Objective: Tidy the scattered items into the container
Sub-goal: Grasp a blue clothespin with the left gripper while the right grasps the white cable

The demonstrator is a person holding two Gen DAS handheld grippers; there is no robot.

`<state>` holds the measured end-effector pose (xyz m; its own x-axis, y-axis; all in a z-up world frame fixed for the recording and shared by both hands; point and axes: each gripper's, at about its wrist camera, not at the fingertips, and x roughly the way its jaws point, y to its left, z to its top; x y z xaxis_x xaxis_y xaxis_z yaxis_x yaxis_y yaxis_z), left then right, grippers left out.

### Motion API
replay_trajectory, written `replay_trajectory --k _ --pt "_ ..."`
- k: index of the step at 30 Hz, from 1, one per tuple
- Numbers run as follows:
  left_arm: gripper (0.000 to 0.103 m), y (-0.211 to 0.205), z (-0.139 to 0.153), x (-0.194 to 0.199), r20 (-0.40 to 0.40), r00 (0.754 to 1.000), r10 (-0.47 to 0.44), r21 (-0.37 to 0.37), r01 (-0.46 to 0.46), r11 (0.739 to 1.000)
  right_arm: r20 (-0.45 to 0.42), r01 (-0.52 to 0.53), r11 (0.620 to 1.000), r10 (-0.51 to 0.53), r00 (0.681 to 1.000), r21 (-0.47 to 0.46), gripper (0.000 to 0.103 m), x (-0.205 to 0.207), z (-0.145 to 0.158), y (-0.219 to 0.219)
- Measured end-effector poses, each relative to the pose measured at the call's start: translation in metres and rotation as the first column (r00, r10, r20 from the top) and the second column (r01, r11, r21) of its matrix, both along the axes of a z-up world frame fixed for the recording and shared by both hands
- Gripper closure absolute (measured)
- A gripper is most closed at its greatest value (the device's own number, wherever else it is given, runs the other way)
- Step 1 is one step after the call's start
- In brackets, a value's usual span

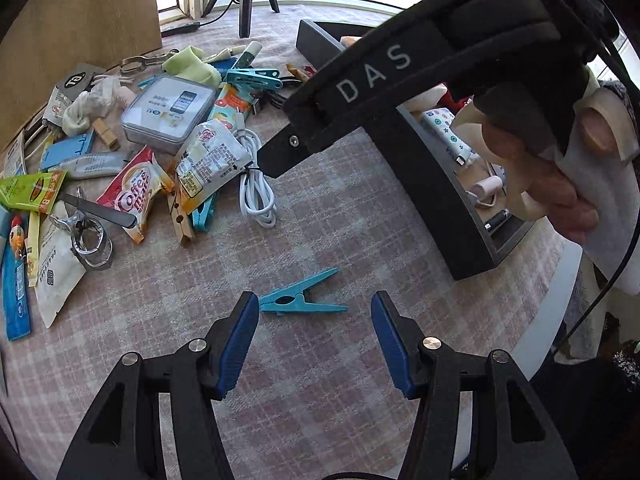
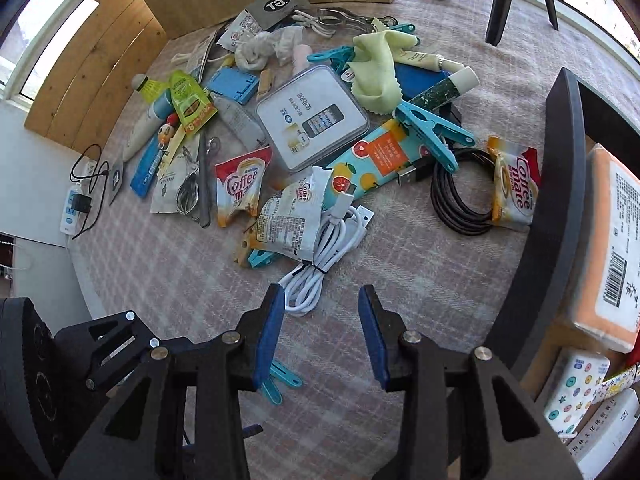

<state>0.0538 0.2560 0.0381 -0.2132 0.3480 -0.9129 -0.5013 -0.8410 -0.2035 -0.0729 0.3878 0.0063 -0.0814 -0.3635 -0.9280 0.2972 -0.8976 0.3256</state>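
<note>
My left gripper [image 1: 314, 334] is open and empty, just above a lone teal clothespin [image 1: 302, 296] on the checked cloth. My right gripper [image 2: 322, 330] is open and empty; a coiled white USB cable [image 2: 320, 256] lies just ahead of its fingertips. The same cable shows in the left wrist view [image 1: 256, 184], under the tip of the right gripper's body. The dark container [image 1: 432, 168] stands at the right with several items inside; its wall also shows in the right wrist view [image 2: 556, 208]. The teal clothespin peeks out under my right gripper's left finger [image 2: 280, 384].
A heap of scattered items lies beyond: a tin box [image 2: 312, 118], Coffee-mate sachets [image 2: 238, 190], a black coiled cable [image 2: 460, 196], a yellow cloth [image 2: 376, 72], teal clips [image 2: 432, 132] and tubes. A wooden board [image 1: 80, 20] stands behind. The table edge [image 1: 548, 320] runs at the right.
</note>
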Motion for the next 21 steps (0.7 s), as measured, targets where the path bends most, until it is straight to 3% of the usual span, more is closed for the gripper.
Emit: replay_trajectory --k 10,21 --pt "0.048 0.004 -0.011 -0.001 -0.037 0.997 -0.072 0.042 0.073 0.996 0.026 0.015 0.999 -0.016 1.0 0.052 0.065 -0.01 -0.02 -0.019" --pt "0.048 0.007 -0.009 0.01 -0.065 0.99 -0.125 -0.001 0.125 0.992 0.013 -0.019 0.994 0.018 1.0 0.106 0.065 -0.009 -0.025 -0.028"
